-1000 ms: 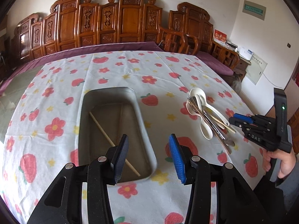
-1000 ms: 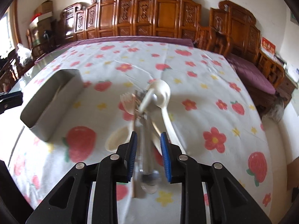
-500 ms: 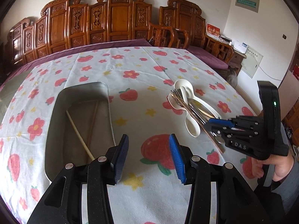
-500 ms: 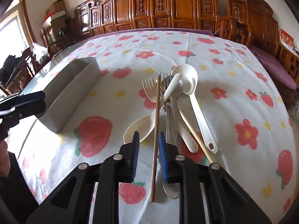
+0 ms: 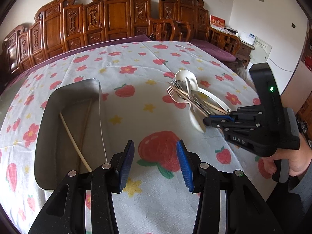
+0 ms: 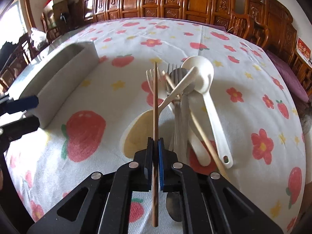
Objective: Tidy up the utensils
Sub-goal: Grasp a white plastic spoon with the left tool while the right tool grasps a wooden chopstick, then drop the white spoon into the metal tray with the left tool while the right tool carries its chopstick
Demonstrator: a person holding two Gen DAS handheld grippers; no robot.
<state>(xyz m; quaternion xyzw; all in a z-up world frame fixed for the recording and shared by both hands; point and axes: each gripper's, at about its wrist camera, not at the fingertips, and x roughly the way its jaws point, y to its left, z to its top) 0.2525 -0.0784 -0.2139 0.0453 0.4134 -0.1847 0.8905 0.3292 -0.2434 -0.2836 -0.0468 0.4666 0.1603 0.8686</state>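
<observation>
A: What has the right gripper (image 6: 155,142) got?

B: Its jaws are pressed together on a thin brown wooden chopstick (image 6: 155,101), gripped partway along. The stick runs from under the gripper straight out over the heap of utensils (image 6: 185,105).

A: What is in that heap?

B: A large white plastic ladle (image 6: 206,85), a smaller white plastic spoon (image 6: 175,91) lying crossed over it, a white plastic fork (image 6: 154,78), some metal forks and spoons, and a second brown chopstick (image 6: 202,134) slanting across. All lie on the strawberry-and-flower printed cloth (image 5: 152,101) covering the tabletop.

A: And the left gripper (image 5: 155,161)?

B: Its jaws stand about half open with nothing between them, hovering above the cloth just beside the rectangular metal tray (image 5: 46,109).

A: Anything in the tray?

B: One pale chopstick (image 5: 75,142) lying diagonally on its bottom. The tray sits well apart from the heap, to its left in the left wrist view.
</observation>
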